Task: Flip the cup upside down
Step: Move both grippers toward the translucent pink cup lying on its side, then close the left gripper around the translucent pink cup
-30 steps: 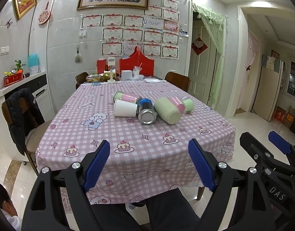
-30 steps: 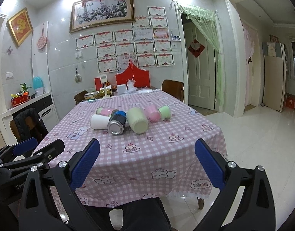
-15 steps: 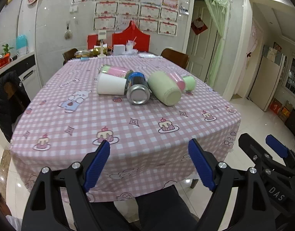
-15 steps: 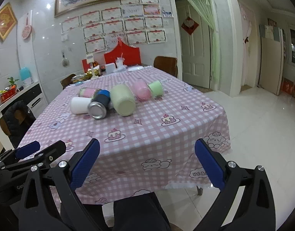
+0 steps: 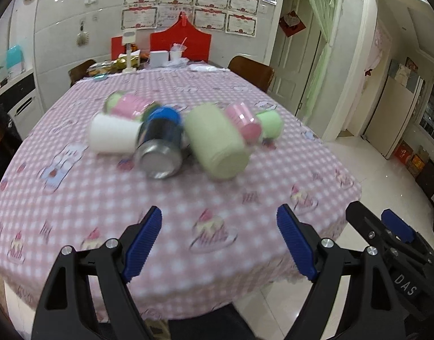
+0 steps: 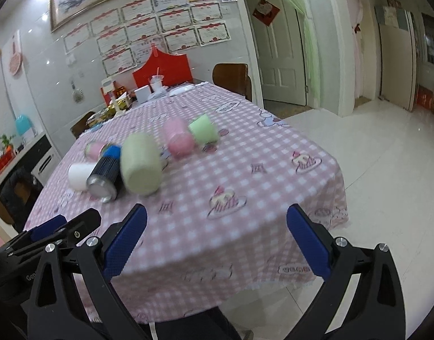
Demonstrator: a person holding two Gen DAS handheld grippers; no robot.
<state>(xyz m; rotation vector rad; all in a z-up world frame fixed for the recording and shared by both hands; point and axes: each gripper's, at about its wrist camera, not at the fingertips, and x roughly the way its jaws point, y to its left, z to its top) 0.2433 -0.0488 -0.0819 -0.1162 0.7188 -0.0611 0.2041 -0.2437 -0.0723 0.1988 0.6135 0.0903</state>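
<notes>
Ahead of the wide-spread, empty left tongs (image 5: 218,240), a white cup (image 5: 112,137), a steel can (image 5: 160,148) and a pale green cup (image 5: 217,144) lie on their sides, touching, on the checked surface (image 5: 75,212). The right tongs (image 6: 217,240), equally wide and empty, face a pink cup (image 6: 178,138) and a small green cup (image 6: 204,129) farther ahead. Packed this tightly, a grab at one likely rolls its neighbours off.

Two matte black plastic frames, one per tool, each forking into a pair of angular arms with triangular cut-outs. Ribbed royal-blue pads (image 5: 144,242) lining the inner faces of the left gripper (image 5: 219,243); same blue pads (image 6: 307,243) on the right gripper (image 6: 217,240). Round silver screws at the arm joints. White lettering "DAS" at lower right of the left wrist view. Dark trousers at bottom centre of both views.
</notes>
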